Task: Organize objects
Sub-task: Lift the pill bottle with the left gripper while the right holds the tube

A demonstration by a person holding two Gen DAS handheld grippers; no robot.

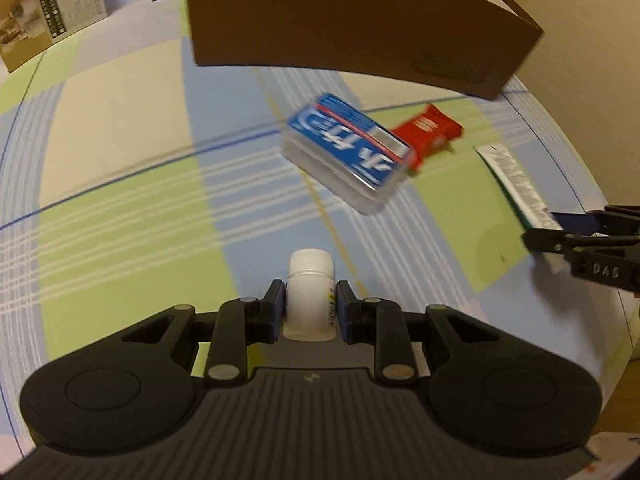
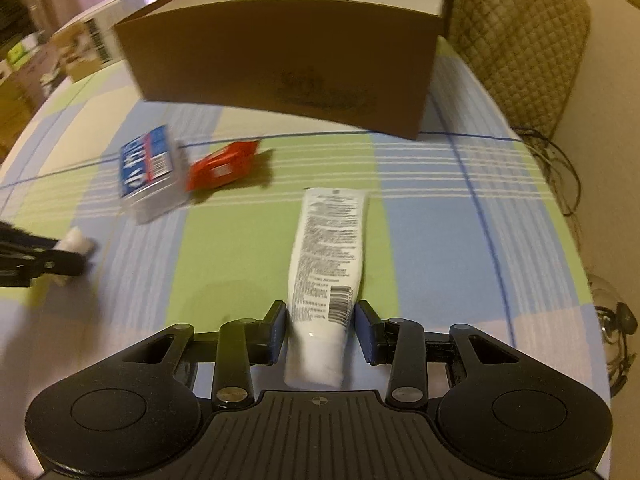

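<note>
Checked cloth in blue, green and cream covers the tabletop (image 2: 420, 184), and both my tools are low over its near edge. Nearest on my left side, my left gripper (image 1: 311, 304) is clamped on a small white bottle (image 1: 310, 296), pads pressing its sides, cap pointing forward; it looks pinched at mid-body so it won't swing. On my right side, my right gripper (image 2: 320, 330) straddles the cap end of a white tube (image 2: 326, 264) lying flat with its printed back up. The left pad touches it, but a sliver of cloth shows by the right pad, so I'd call these fingers parted, not yet biting. Going in at the thick end makes sense to me: it's firmer than the flat crimped tail.

Further in, toward the middle, a blue packet (image 2: 150, 172) in clear wrap lies at an angle, and a red packet (image 2: 224, 166) sits right against it, seemingly touching. Both are blurred.

Farthest off, by the far edge, stands the open brown cardboard box (image 2: 288, 64), its opening facing up. That's my guess for where everything goes, bottle first since it's already in hand.
</note>
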